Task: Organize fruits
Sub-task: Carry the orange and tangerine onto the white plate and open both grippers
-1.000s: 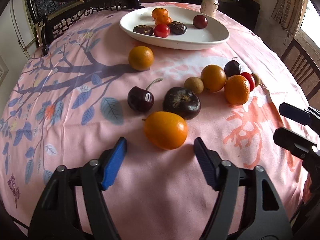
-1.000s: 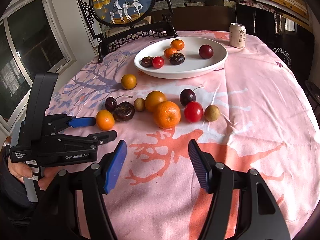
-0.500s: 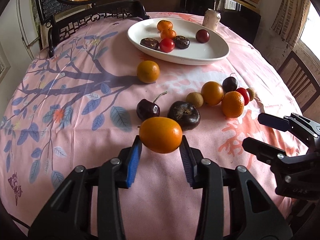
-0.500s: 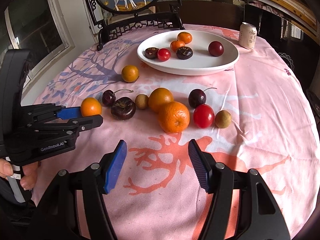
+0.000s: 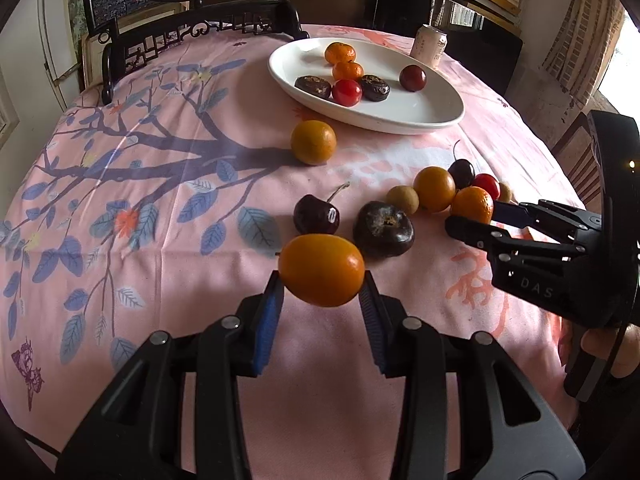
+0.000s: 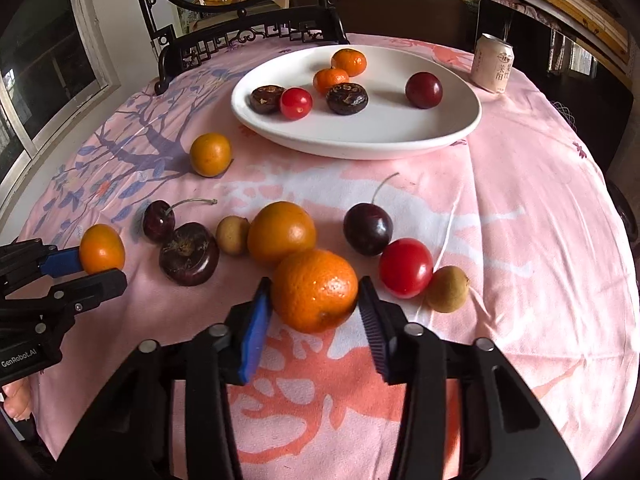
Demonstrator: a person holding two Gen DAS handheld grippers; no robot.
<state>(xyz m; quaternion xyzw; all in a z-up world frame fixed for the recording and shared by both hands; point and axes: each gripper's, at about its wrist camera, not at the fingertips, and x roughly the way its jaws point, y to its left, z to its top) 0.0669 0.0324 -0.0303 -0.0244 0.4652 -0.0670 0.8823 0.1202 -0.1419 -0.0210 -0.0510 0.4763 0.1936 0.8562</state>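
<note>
Left gripper [image 5: 321,303] is clamped on a smooth orange kumquat [image 5: 321,270] – the fruit sits right between the blue pads at the fingertips, lifted just clear of the pink tablecloth [image 5: 160,208], with the dark chestnut-looking fruit [image 5: 383,229] and a cherry [image 5: 316,214] just behind it. Right gripper [image 6: 316,307] has just been closing and now has its pads against both sides of the dimpled mandarin [image 6: 315,290], which looks to be resting on the cloth (hard to be sure), touching the bigger smooth orange fruit [image 6: 281,232] behind it and next to the red cherry tomato [image 6: 405,268]. White plate [image 6: 360,136] further back holds six fruits – can [image 6: 492,63] beside it.
</note>
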